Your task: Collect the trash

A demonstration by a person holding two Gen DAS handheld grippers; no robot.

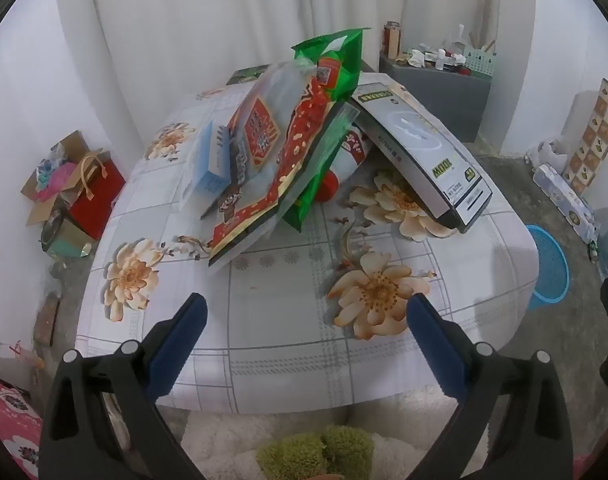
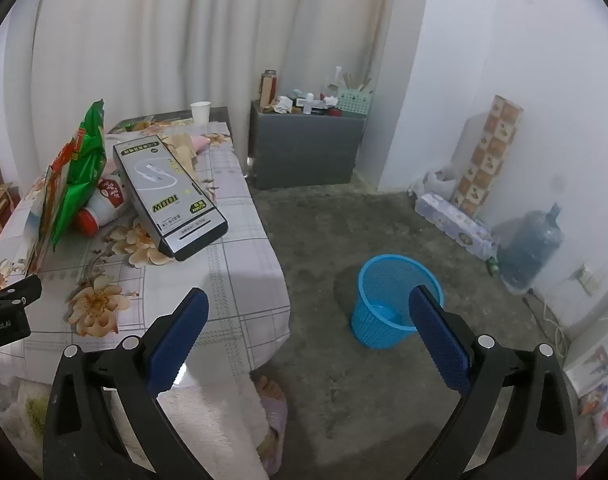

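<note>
Only right view shows paper cup (image 2: 200, 111), water jug (image 2: 532, 250)

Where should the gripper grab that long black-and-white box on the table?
Probably the near end of the cable box, which sticks up off the table because its far end leans on the white bottle. Come from the bin side with the right gripper, one finger above and one below.

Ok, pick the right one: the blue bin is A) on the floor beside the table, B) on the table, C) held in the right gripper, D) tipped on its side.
A: the blue bin stands upright on the floor, off the table's edge; the right gripper is open and empty.
</note>
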